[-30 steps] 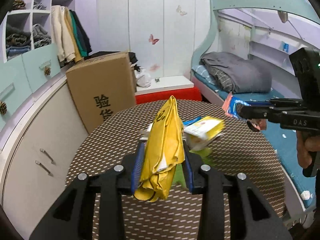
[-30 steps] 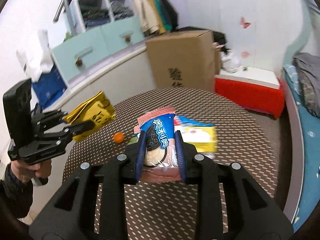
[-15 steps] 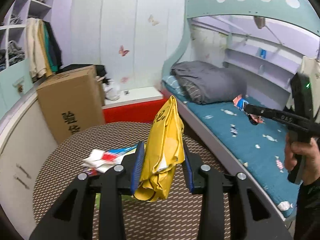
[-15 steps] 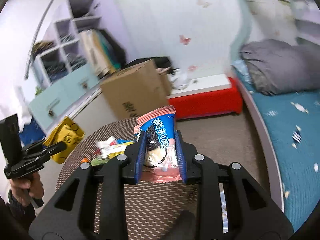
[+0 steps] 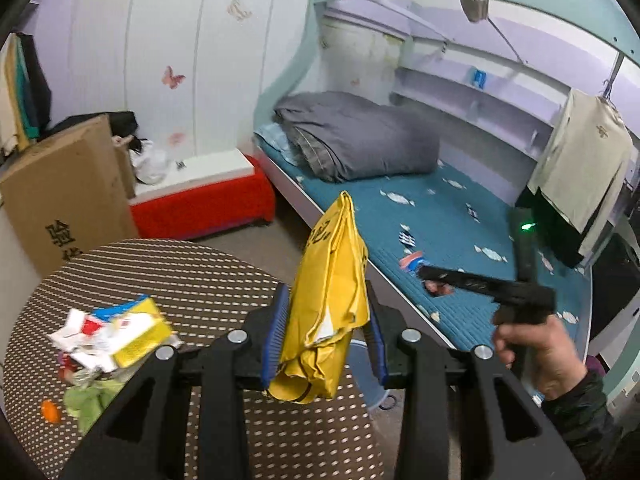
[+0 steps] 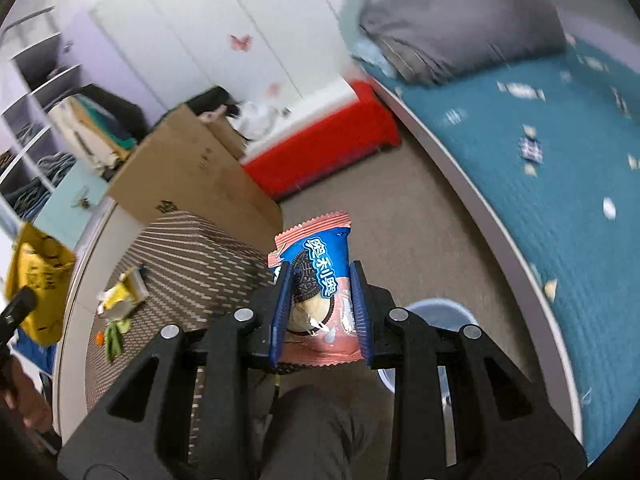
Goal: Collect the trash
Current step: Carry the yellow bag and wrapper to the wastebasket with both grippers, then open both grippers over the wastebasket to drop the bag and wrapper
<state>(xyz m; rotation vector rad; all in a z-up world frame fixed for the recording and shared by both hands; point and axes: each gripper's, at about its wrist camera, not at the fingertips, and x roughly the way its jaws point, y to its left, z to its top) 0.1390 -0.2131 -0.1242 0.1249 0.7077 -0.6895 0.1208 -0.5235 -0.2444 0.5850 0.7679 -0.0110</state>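
Blue pads of the left gripper pinch a crumpled yellow packet, which stands up between them and sags out below the jaws. The right gripper is likewise pressed onto a pink-and-blue cookie wrapper, gripped about its middle with both ends free. Both loads are clear of the round woven table, and a pale blue bin sits on the floor just beyond the right gripper, partly hidden behind it (the left view shows only a sliver of it under the packet).

The step in hand looks like carrying both pieces to that bin. To do it well, I would bring the right gripper squarely over the bin's opening before letting go, since the light wrapper could flutter sideways if dropped from high or off-centre. The yellow packet is bulkier and floppy, so it wants lowering until its hanging end is inside the rim. Releasing one hand at a time would keep the two grippers from crowding each other.

More litter remains on the table: a yellow box with torn papers, green scraps and a small orange bit.
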